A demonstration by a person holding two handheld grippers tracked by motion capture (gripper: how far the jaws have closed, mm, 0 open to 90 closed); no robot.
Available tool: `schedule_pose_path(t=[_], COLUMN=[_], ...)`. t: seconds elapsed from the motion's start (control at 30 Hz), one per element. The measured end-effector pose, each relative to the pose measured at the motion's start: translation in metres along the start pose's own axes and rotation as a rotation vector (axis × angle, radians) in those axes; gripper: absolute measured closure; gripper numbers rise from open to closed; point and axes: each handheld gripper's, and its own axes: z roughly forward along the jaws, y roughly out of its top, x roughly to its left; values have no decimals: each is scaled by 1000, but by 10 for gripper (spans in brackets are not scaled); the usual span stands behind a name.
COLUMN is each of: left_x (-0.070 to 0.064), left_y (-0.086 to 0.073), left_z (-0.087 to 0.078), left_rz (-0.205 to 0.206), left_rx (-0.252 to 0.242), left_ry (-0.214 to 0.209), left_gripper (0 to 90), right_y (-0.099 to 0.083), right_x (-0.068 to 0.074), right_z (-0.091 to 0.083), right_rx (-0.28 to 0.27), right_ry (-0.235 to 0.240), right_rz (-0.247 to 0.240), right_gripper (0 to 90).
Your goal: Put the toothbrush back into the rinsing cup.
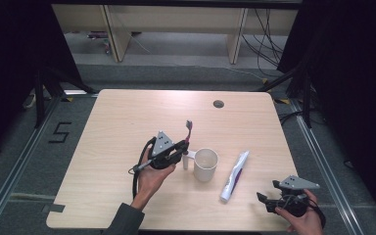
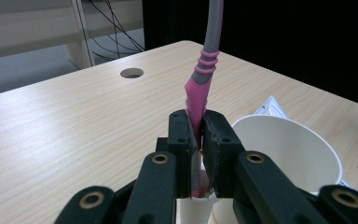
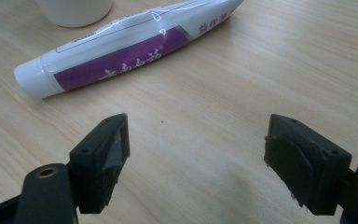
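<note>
My left gripper (image 1: 183, 146) is shut on the pink lower handle of a pink and grey toothbrush (image 1: 188, 131), holding it upright with the bristle head on top. In the left gripper view the toothbrush (image 2: 204, 70) rises from between the closed jaws of the left gripper (image 2: 200, 135). A white cup (image 1: 205, 164) stands just right of it, and its open mouth (image 2: 284, 149) lies beside the jaws. My right gripper (image 1: 268, 190) hovers open at the table's front right. A white and purple toothpaste tube (image 3: 121, 51) lies ahead of the right gripper (image 3: 196, 140), apart from it.
The toothpaste tube (image 1: 235, 175) lies flat between the cup and the right gripper, cap toward the front edge. The wooden table (image 1: 127, 122) has a round cable hole (image 1: 219, 104) near its back edge. Dark curtains, desk legs and cables stand beyond the table.
</note>
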Motion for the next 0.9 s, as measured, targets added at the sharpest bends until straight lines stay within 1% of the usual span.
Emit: schedule_pose_path(t=[0.1,0.13,0.2,0.27,0.3,0.33,0.4,0.43,0.5,0.53,0.6,0.63,0.7,0.73,0.8,0.83,0.87,0.9], left_x=[0,1,0,0,1,1,1,1,0,0,0,0,0,0,0,0,0,0], left_y=[-1,-3,-4,-5,-6,-6,-7,-8,-9,-9,-10,-11,-12,-12,-12,-12,-11,-11], left_z=[1,1,2,2,3,2,2,2,2,3,3,3,3,3,2,2,2,2], left_rz=[3,9,5,6,7,9,7,6,8,16,16,15,17,15,14,18,19,19], left_rx=[3,13,18,20,20,32,33,33,34,43,44,45,46,44,46,48,37,37], left_ry=[-5,-4,-4,-1,-11,-3,-3,-4,-4,-2,0,0,-8,-10,-5,-6,-11,-11], left_gripper=[813,812,811,810,810,806,806,804,793,792,791,789,783,773,756,734,709,675], right_y=[0,0,0,0,0,0,0,0,0,0,0,0,0,0,0,0,0,0], right_x=[1,0,0,2,2,1,0,1,1,1,1,0,1,1,1,1,1,1], right_z=[0,-1,0,0,0,0,0,0,-1,1,1,0,0,0,0,0,0,0], right_rx=[2,10,8,5,5,11,11,13,9,8,9,12,10,10,11,11,12,12], right_ry=[13,3,3,17,17,5,6,12,5,14,15,8,9,17,16,16,16,16], right_rz=[13,3,0,19,19,8,1,7,7,5,8,4,8,11,11,11,11,11], right_gripper=[228,228,228,228,228,228,228,228,228,227,228,228,228,227,227,227,227,227])
